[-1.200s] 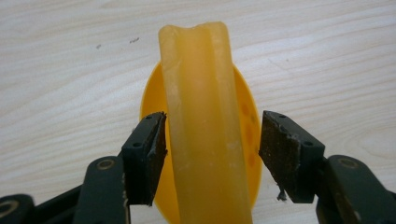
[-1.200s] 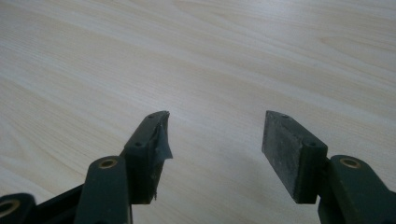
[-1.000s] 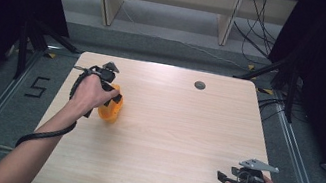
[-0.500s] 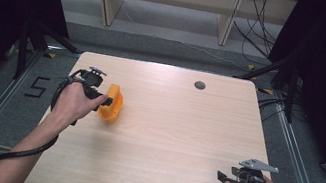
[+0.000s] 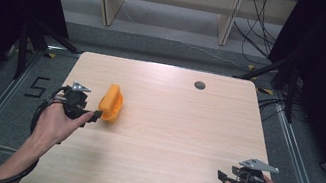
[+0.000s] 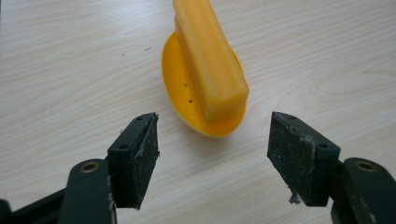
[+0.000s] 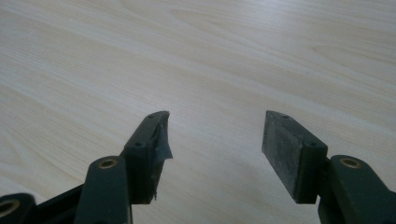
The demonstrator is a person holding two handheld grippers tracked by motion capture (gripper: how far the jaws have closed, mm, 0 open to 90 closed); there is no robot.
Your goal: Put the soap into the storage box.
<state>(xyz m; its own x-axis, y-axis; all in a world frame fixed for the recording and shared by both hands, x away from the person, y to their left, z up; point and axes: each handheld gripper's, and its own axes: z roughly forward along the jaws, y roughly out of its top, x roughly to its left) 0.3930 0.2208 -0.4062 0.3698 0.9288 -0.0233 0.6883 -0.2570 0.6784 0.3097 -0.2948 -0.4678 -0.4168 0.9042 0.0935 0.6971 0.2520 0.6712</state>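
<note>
Orange dish [image 5: 111, 103] now lies released; left tool [image 6: 212, 156] has backed off, spread wide, empty.

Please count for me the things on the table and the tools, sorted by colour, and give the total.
Orange: 1, the orange plastic piece lying on the table
Black: 2, the left tool and the right tool, both open
Dark grey: 1, the small round cap near the far edge
Total: 4
</note>
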